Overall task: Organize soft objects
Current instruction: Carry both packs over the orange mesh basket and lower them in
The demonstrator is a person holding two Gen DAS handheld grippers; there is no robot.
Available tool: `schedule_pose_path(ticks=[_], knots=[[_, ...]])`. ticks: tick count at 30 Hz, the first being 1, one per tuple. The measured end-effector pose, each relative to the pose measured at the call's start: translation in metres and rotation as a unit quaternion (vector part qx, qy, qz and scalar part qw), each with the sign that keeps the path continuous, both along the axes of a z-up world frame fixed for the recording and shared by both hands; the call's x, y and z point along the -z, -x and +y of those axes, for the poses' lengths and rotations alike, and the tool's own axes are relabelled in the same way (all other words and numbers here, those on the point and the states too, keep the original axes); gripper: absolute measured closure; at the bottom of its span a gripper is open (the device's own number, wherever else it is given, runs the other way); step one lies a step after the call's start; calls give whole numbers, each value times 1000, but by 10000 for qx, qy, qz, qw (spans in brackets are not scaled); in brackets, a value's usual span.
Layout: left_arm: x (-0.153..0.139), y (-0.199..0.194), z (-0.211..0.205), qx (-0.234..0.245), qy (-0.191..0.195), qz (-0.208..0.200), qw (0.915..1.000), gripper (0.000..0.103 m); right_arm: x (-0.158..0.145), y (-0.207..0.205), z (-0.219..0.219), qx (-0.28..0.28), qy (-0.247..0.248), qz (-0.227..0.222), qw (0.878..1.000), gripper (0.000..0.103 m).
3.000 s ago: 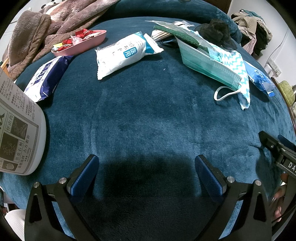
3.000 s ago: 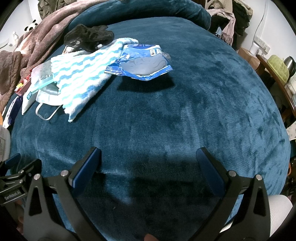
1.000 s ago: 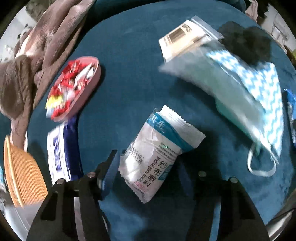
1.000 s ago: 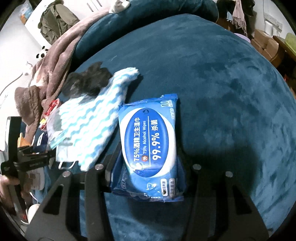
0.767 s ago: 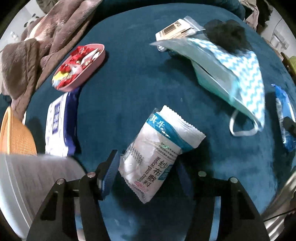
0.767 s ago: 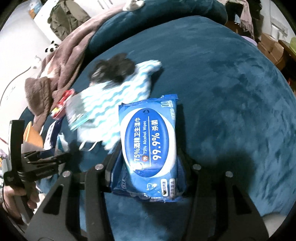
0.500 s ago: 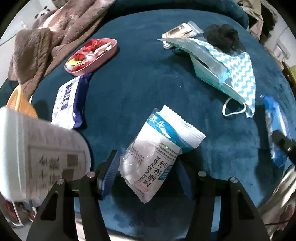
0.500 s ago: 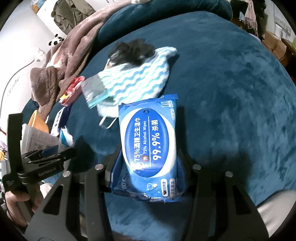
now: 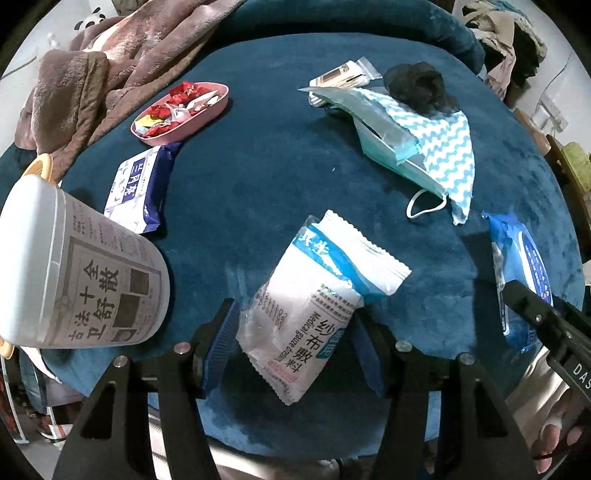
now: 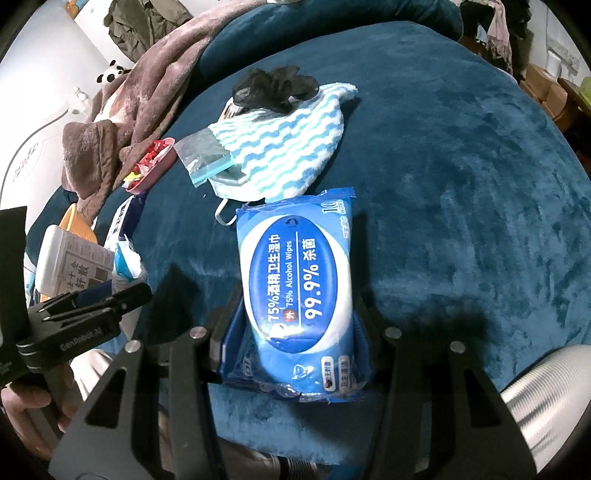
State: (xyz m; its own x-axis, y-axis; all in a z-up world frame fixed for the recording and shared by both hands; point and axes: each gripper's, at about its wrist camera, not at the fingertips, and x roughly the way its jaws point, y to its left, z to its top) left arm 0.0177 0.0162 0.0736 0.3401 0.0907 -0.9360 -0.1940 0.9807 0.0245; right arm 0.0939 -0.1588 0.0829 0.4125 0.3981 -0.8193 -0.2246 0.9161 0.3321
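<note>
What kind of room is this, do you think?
Probably a bedroom or living space: a plush blue cushion as the work surface, a brown blanket heaped behind it, clothes piled nearby.

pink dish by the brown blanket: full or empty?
Full: the pink dish holds a heap of red and silver wrapped candies, seen in both wrist views.

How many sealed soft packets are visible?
3: medical gauze dressing packet in left gripper; alcohol wipes pack in right gripper; navy-and-white packet beside the candy dish.

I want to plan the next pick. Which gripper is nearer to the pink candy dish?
Left. The left gripper, holding the gauze pack, is closer to the pink dish; the right gripper is farther away.
</note>
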Motion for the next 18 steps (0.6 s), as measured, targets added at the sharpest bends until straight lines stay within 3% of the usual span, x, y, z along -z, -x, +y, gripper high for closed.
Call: schedule_pose_path(ticks=[7,18], knots=[[-11,5,2,-95,89,-124,9998,40,-16,6,4,-65,-17,-147,9999,52],[-100,33,43,-608,267,-1117,9915,40,-76,10,77,-825,-186,-567,9948,52]])
